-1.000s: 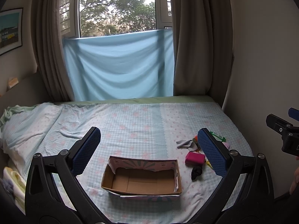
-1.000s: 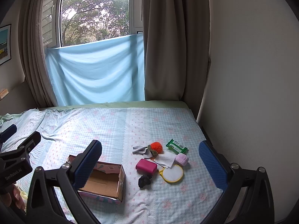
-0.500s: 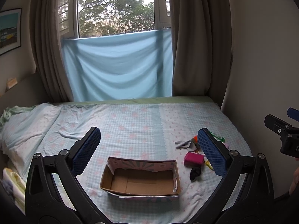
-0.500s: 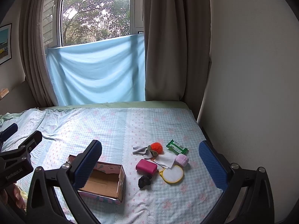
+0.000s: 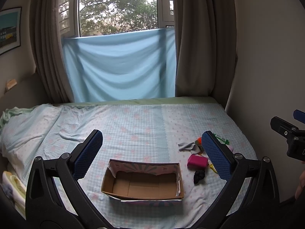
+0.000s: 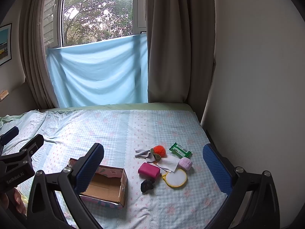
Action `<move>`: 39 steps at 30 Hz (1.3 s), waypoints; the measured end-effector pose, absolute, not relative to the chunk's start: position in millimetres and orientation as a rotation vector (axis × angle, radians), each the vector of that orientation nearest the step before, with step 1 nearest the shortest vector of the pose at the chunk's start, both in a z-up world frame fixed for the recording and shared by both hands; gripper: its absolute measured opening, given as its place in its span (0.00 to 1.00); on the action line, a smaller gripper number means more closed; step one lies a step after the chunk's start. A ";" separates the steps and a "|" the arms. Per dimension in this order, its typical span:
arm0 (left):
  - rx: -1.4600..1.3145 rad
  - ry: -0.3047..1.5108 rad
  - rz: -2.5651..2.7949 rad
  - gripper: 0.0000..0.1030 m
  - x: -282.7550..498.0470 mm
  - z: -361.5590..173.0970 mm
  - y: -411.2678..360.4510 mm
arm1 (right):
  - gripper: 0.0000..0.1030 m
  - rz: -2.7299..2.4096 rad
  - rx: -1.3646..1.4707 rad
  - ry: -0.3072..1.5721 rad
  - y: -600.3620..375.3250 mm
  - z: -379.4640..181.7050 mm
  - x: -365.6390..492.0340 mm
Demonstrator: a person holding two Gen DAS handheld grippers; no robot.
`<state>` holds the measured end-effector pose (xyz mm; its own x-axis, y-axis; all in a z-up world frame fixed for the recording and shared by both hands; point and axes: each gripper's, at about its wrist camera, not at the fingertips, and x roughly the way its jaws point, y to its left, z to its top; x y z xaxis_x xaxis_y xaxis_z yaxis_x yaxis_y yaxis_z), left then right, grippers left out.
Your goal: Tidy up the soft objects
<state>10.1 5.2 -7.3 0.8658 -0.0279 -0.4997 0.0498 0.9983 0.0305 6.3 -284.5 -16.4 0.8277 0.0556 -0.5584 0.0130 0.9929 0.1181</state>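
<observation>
We see a bed point(image 6: 118, 126) covered in a pale blue checked sheet, below a window hung with a light blue cloth point(image 6: 99, 70) and brown curtains point(image 6: 181, 42). At the lower left of the right wrist view, our left gripper point(image 5: 152, 150) enters the frame, its jaws spread wide and holding nothing. Just right of it, an open cardboard box point(image 6: 106, 185) sits on the sheet; in the left wrist view it lies between the two blue pads. Right of the box, at frame centre, lies a cluster of soft things: a grey cloth point(image 6: 142, 153), an orange pompom point(image 6: 159, 150), a pink pouch point(image 6: 149, 170), a dark scrunchie point(image 6: 146, 185), a white napkin point(image 6: 168, 163), a yellow-rimmed round pad point(image 6: 175, 177), a pale pink puff point(image 6: 185, 163) and a green wipes packet point(image 6: 180, 150). Our right gripper point(image 6: 153, 168) hangs above them, jaws wide apart, touching nothing. A bare wall point(image 6: 257, 76) fills the right side.
</observation>
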 end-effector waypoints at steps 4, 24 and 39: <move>0.041 0.525 -0.044 1.00 10.5 -6.0 6.0 | 1.00 0.022 0.119 0.596 -284.1 -16.5 7.1; 0.008 0.649 -0.127 1.00 59.4 -34.0 -19.8 | 1.00 0.004 0.173 0.675 -312.4 -43.1 27.6; -0.008 0.999 -0.188 1.00 172.9 -183.6 -172.0 | 1.00 0.001 0.255 0.889 -428.3 -187.5 171.4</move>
<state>172.9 -172.0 -183.6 0.5265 -0.1605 -0.8349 0.1532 0.9839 -0.0926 171.4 -428.3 -187.5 0.6324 0.1062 -0.7673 0.1048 0.9697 0.2206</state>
